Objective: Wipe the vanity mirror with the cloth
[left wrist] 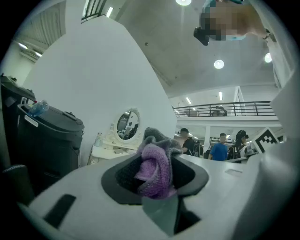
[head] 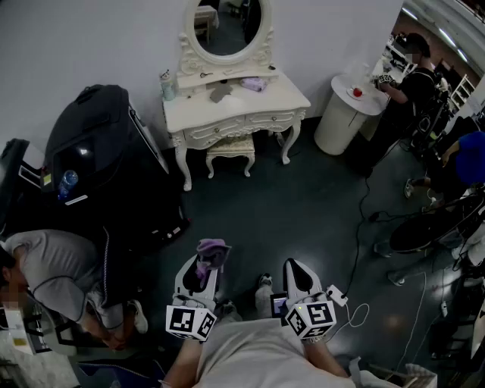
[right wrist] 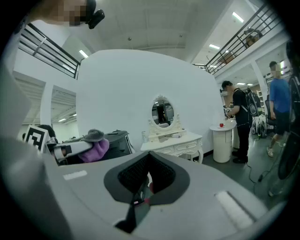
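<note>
The white vanity table with its oval mirror stands against the far wall, well ahead of both grippers. My left gripper is shut on a purple and grey cloth, which bunches out of the jaws. In the left gripper view the mirror appears small and far off. My right gripper is held beside the left one, shut with nothing in it. The right gripper view looks at the mirror and vanity table, with the cloth at its left.
A large black case stands left of the vanity, a stool under it. A white round pedestal and several people are at the right. A person crouches at the left. Cables cross the dark floor.
</note>
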Tool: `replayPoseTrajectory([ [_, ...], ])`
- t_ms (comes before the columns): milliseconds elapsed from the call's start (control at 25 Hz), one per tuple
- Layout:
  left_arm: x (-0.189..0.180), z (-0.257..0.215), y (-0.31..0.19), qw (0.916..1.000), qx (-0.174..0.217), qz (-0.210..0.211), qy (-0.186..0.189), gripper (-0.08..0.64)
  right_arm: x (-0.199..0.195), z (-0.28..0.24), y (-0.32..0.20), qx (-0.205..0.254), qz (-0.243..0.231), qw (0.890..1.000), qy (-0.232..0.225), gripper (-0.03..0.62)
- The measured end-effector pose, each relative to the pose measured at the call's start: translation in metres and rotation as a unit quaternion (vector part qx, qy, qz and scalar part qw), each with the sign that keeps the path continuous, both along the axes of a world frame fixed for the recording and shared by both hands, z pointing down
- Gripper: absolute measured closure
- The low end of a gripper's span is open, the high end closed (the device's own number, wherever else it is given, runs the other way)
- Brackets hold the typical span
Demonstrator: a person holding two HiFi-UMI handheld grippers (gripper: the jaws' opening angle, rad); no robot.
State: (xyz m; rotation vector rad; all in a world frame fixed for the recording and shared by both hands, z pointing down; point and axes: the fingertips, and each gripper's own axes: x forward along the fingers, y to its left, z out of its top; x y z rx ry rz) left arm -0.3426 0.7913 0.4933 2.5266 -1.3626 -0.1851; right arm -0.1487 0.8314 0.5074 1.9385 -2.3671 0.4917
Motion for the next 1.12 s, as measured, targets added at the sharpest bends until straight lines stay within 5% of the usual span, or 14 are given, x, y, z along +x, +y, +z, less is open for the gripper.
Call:
replayPoseTrajectory([
  [400,0.025,-0.002,0.036,0.9996,0.003,-0.027,0.006,0.402,0.014,-0.005,0.022,0.015,-0.045,0.999,0.008,0.585],
  [560,0.059,-0.001,0.052,0.9998,0.002,-0.016,0.011,0.402,0.046,-0.013,0.039,0.033,-0.039,0.999,0.009,0.584],
  [760,0.098,-0.004,0.077,0.9997,0.003,-0.016,0.017,0.402,0.092,0.013,0.069,0.001,-0.025,1.000,-0.009,0.584],
  [1120,0.115,-0.012,0.090,0.9984,0.004,-0.056,-0.002,0.402,0.126,0.000,0.080,0.022,-0.038,0.999,-0.021,0.584],
])
